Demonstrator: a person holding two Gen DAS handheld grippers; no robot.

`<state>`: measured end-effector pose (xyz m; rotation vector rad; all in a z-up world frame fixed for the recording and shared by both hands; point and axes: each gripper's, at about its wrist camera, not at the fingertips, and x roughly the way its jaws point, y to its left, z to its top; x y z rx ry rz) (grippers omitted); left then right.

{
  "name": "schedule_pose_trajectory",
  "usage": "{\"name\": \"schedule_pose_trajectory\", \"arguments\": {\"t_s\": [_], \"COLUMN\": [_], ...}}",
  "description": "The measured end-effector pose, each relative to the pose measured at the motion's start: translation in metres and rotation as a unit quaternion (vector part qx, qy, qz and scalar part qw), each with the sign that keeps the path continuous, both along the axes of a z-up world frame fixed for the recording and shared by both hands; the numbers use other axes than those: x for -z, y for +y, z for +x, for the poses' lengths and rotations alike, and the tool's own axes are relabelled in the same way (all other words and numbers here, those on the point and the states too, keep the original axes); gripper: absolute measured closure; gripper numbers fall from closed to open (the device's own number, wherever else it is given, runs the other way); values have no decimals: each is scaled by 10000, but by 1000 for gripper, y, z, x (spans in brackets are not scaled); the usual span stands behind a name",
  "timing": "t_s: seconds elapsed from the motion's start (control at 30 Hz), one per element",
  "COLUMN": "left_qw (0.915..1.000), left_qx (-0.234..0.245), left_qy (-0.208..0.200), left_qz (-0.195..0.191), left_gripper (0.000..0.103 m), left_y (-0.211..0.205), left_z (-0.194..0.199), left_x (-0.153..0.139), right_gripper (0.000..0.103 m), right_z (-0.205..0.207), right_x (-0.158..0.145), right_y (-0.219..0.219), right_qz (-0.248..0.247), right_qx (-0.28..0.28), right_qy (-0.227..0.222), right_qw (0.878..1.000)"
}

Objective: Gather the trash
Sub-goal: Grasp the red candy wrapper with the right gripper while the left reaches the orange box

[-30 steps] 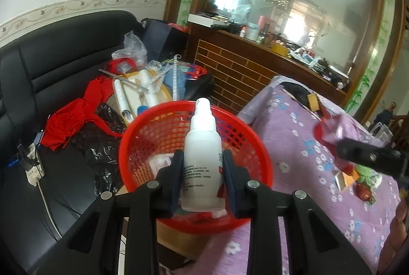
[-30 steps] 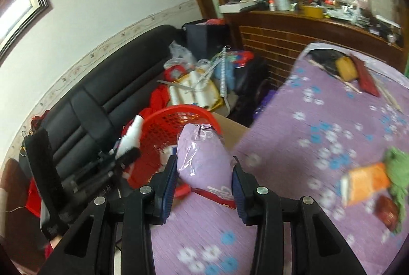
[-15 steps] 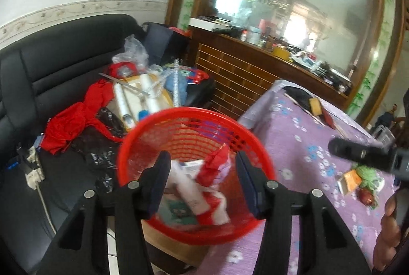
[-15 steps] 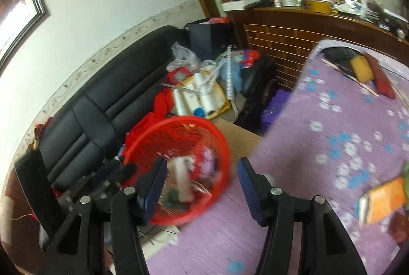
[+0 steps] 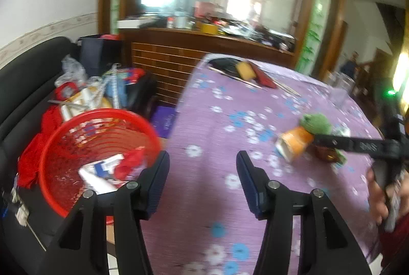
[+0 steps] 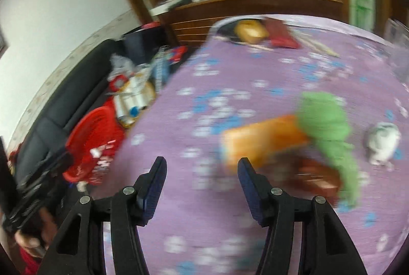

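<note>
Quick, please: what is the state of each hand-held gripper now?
Left hand-held gripper: jaws opening, nothing between them.
Right hand-held gripper: open, holding nothing.

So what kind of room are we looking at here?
Most likely a lived-in home living or dining room: a black leather sofa piled with clutter, a table under a purple flowered cloth, and a brown wooden counter crowded with household items.
</note>
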<state>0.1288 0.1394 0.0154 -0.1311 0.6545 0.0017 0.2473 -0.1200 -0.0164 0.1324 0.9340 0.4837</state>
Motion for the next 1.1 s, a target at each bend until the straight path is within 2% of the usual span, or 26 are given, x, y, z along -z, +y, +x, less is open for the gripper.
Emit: {"name": "schedule_pose_trajectory", "arguments": {"t_s": [0.17,0.3,0.43,0.67,0.73,0.93,1.1], "left_qw": [9981,9956,9920,9888,9868,9825,9772], "left_qx": [537,820,1085,1291,1401,1583,1711], "left_qy": [287,427,594,730,801,965,1162], "left_qz": [8,173,242,185,125,166,479], "left_gripper": [48,46,43,37,30,26,26], "left_y": [-40,-69,-93,-115,-122,-152,-175], "left_z": [13,21,34,63,72,109,144], "left_x": [5,9,12,8,8,16,35], "right_gripper": [40,40,40,41,65,65,65], "right_z": [32,40,38,21,20,19,24], "right_x": [22,38,45,52,55,40,31], "right_y": [-51,-72,-71,-54,-54,-82,-109], "right_qz": [-73,223,280,-351,-673,-117,279], "right_qx": [241,156,-145,-791,-710,-430,80], "right_qy": [268,485,585,310,219,37,-31], "right_qw": [9993,9985,9978,9958,9950,9990,9996]}}
